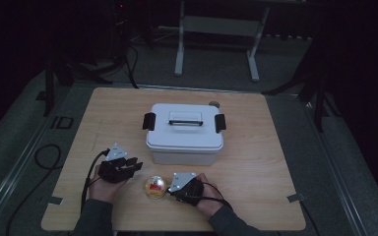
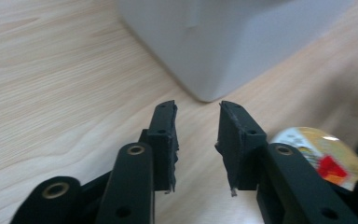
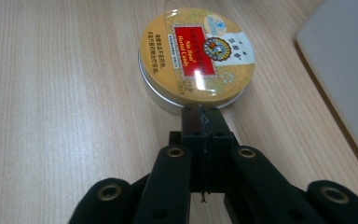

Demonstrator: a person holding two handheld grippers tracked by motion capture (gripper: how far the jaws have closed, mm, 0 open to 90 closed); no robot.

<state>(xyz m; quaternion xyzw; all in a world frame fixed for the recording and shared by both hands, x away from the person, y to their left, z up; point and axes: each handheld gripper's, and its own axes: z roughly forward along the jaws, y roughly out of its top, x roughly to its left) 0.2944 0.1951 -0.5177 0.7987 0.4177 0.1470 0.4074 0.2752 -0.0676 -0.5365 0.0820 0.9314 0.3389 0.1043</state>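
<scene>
Round candy tin [image 3: 196, 56]: gold lid, red centre label, silver wall, lying flat on surface [image 3: 65, 116]. Right gripper [image 3: 204, 116] fingers together, tips at tin's rim. Left gripper [image 2: 196, 140] fingers apart, nothing between

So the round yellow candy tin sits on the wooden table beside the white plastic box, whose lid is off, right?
Not quite: the white plastic box has its lid on, as the high view shows. The round yellow candy tin does sit beside it on the wooden table.

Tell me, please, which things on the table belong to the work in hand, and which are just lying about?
In use:
- round candy tin, with the shut right gripper at its rim
- left gripper, jaws apart with nothing between them

Lying about:
- white lidded box
- small round thing behind the box
</scene>
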